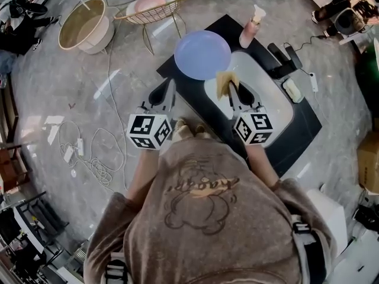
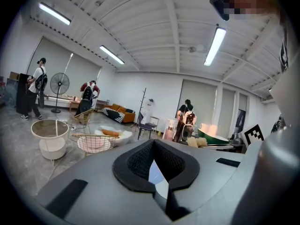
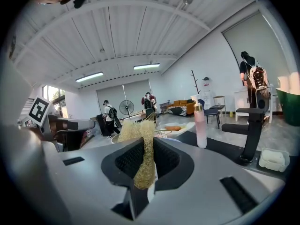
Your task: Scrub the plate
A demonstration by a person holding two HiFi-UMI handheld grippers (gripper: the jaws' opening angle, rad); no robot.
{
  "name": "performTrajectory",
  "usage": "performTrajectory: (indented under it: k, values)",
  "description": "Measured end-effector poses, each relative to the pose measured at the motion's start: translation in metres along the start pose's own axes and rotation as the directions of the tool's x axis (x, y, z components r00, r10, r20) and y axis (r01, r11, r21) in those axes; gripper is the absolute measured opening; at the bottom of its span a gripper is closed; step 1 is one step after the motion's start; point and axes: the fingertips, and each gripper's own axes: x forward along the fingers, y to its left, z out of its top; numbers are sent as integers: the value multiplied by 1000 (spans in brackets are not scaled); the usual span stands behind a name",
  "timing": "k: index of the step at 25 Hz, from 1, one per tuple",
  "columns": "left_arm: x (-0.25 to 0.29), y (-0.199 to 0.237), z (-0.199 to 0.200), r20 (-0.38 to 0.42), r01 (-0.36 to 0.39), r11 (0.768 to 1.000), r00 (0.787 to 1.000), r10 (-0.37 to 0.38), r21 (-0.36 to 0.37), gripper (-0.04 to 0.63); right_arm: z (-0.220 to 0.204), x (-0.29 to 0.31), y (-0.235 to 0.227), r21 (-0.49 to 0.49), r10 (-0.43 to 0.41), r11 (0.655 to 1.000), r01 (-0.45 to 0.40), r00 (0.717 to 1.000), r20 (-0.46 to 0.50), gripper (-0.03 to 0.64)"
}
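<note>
We see both grippers held out over the black bench (image 1: 195, 99), whose white sink (image 1: 269, 102) lies at our 1 o'clock in the head view. The left gripper (image 1: 170, 86) has its jaws pressed together on the rim of the pale lavender plate (image 1: 202, 54). In the left gripper view a thin sliver of that pale rim shows between the dark pads. The plate is at our 12 o'clock, over the far left corner of the sink, with its face turned up toward the head camera. The left gripper takes hold at about the plate's 7 o'clock edge. The right gripper (image 1: 234, 93) pinches a straw-coloured loofah scrubber (image 1: 225, 81), whose frayed tuft stands up out of the closed jaws. That tuft sits just beside the plate's 5 o'clock edge, and we cannot tell whether the two touch. A pink pump bottle (image 1: 250, 28) stands upright on the bench at 2 o'clock of the plate, and a black faucet (image 3: 251, 130) rises at the sink's far side. A small white tray (image 1: 292, 89) rests on the bench at 3 o'clock of the sink. Off the bench, on the grey floor (image 1: 71, 99), a wire basket (image 1: 153, 7) stands at 11 o'clock of the plate. A round beige tub (image 1: 89, 23) stands farther out toward 10 o'clock.
</note>
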Motion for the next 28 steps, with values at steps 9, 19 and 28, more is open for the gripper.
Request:
performTrajectory:
  k: [9,19,28]
  values:
    - [17,11,7,-16,56,998,998,-56,6,18,8,9,8,6,-45,999,45,999,7,51]
    - [34,28,10,-22,60,998,998,-60,31,46,13,25,9,2,-60,998,60,998,33,51]
    - [60,32,-10,-87,101,995,991,-99,16,235,8,26,-3,7,-96,995,96,995,22,51]
